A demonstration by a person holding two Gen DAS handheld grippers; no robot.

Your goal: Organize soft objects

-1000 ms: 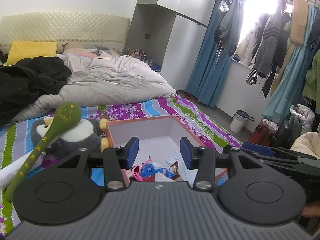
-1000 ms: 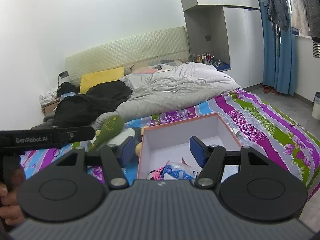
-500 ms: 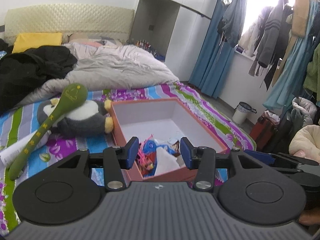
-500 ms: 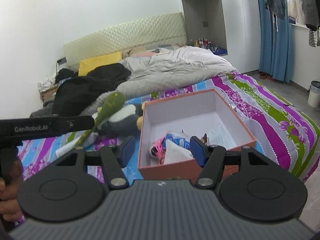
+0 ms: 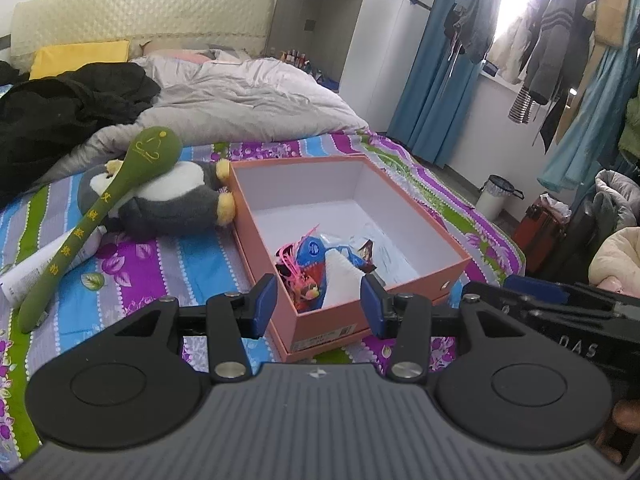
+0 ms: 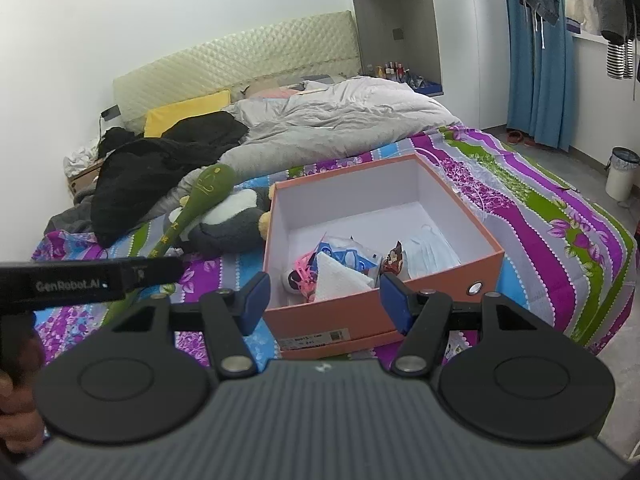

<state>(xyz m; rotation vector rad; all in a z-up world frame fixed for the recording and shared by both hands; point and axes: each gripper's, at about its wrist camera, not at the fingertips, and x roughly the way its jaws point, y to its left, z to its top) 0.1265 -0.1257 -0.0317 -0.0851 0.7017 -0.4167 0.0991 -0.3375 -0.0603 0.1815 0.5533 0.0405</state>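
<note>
Bed covered in a striped floral sheet [image 5: 132, 276] of purple, blue and green. Landmark: open orange box [image 5: 436, 276] with white inside, standing on the sheet near the foot of the bed.

Beyond the box: rumpled grey duvet [image 5: 248, 100], black clothing heap [image 5: 60, 112], yellow pillow [image 5: 80, 58], quilted cream headboard [image 5: 140, 10]. Past the box on its far right, white wardrobe, blue curtain [image 5: 432, 92], clothes hanging at a bright window, white bin [image 5: 494, 196] on the floor.

Left of the box, touching its wall: plush penguin [image 5: 176, 196] on its back. Across it lies a long green plush spoon [image 5: 100, 208] with yellow marks, handle end over a white tube [image 5: 44, 268].

Inside the box, at its near end: a pink stringy item [image 5: 298, 268], a blue-and-white packet [image 6: 344, 256], a white folded piece [image 5: 340, 276], a pale blue face mask [image 6: 432, 256].

Left gripper [image 5: 318, 302] spread, nothing between its blue pads, framing the box's near corner. Right gripper [image 6: 324, 300] likewise spread and empty, over the box's near wall. The left tool's body shows at the left edge of the right view, a hand on it.

Against a second ago: both views now look lower and steeper, so the box's floor and contents are seen in full; both tools have come down nearer the box; openings unchanged
</note>
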